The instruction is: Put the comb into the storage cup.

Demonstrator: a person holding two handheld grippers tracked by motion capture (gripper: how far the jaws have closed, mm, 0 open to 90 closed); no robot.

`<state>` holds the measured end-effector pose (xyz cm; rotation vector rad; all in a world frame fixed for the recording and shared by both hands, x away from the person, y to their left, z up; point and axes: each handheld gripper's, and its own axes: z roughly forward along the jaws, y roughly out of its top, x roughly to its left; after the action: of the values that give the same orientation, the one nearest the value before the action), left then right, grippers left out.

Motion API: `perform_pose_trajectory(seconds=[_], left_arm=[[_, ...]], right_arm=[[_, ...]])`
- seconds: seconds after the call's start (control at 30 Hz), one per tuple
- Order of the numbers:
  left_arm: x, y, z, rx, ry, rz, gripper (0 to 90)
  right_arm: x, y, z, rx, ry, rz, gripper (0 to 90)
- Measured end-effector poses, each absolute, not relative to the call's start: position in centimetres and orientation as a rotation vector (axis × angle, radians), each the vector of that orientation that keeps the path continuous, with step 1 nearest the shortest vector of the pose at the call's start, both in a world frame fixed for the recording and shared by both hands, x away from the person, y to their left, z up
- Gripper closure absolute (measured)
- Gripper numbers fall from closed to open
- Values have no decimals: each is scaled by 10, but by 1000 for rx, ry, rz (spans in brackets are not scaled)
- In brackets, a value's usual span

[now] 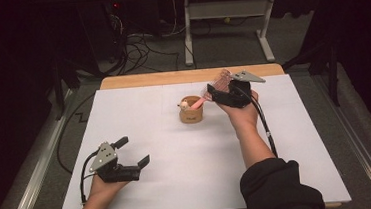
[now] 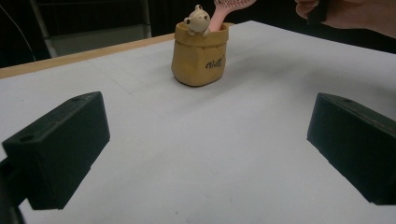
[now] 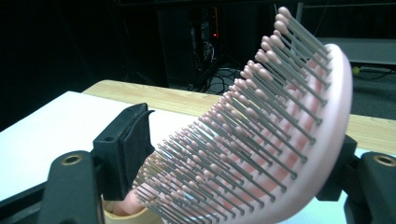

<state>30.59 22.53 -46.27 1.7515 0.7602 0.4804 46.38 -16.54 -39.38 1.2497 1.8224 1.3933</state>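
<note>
1. The left hand-held gripper [image 1: 133,152] rests low over the near left part of the white table [image 1: 178,160], its jaws spread wide with nothing between them.
2. Farther in, near the table's middle, a small tan pot [image 1: 191,114] stands upright; a little bear figure [image 2: 197,19] sits at its rim.
3. A pink hairbrush [image 1: 211,91] leans out of the pot, handle end down inside it and bristled head tilted up to the right.
4. The right hand-held gripper [image 1: 214,91], just beyond the pot, has its jaws closed on the brush head: one jaw presses the bristles, the other the back.
</note>
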Motion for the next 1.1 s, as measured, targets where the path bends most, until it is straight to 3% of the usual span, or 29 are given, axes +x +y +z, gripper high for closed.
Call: perform_pose_trajectory(seconds=[0.47, 0.87, 1.1], left_arm=[[306, 226, -462, 1748, 762, 483, 0], [307, 226, -463, 1756, 767, 488, 0], [307, 227, -463, 1754, 773, 487, 0]], right_arm=[[464, -164, -395, 1243, 1822, 1378, 229], [465, -164, -396, 1239, 1834, 1371, 114], [462, -165, -393, 1226, 1823, 1343, 3]])
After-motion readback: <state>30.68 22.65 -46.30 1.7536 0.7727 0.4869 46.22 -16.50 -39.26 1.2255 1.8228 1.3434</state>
